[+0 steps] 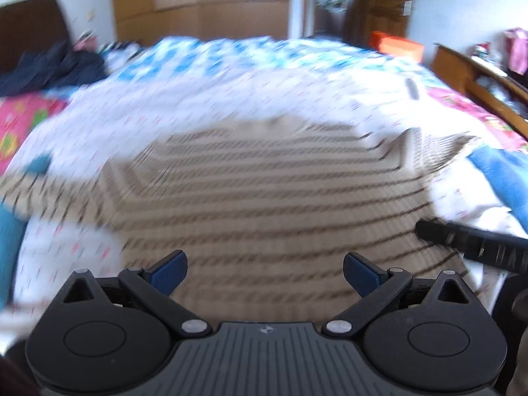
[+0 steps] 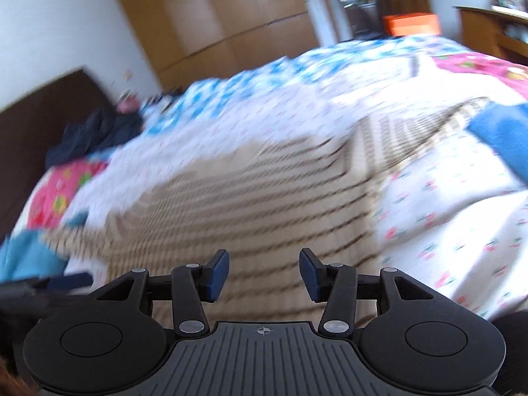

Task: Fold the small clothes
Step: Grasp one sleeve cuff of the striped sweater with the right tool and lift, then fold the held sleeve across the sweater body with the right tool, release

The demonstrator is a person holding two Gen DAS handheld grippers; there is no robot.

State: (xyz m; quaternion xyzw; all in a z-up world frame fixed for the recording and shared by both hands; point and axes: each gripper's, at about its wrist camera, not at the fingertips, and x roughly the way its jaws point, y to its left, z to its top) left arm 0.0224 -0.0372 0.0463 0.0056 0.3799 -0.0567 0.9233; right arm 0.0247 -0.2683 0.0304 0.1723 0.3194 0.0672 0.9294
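A beige garment with thin dark stripes (image 1: pixel 264 191) lies spread flat on the bed; it also shows in the right wrist view (image 2: pixel 257 191). One sleeve reaches to the far right (image 1: pixel 429 151). My left gripper (image 1: pixel 264 272) is open and empty, just above the garment's near part. My right gripper (image 2: pixel 264 274) is open and empty, also above the near part. A black finger of the right gripper (image 1: pixel 468 241) shows at the right of the left wrist view. Both views are motion-blurred.
The bed has a white floral quilt (image 1: pixel 148 115) and a blue-white blanket (image 1: pixel 231 52) behind. A dark garment (image 1: pixel 52 69) and a pink pillow (image 1: pixel 29 118) lie at the left, blue cloth (image 2: pixel 501 135) at the right. A wooden wardrobe (image 1: pixel 204 3) stands behind.
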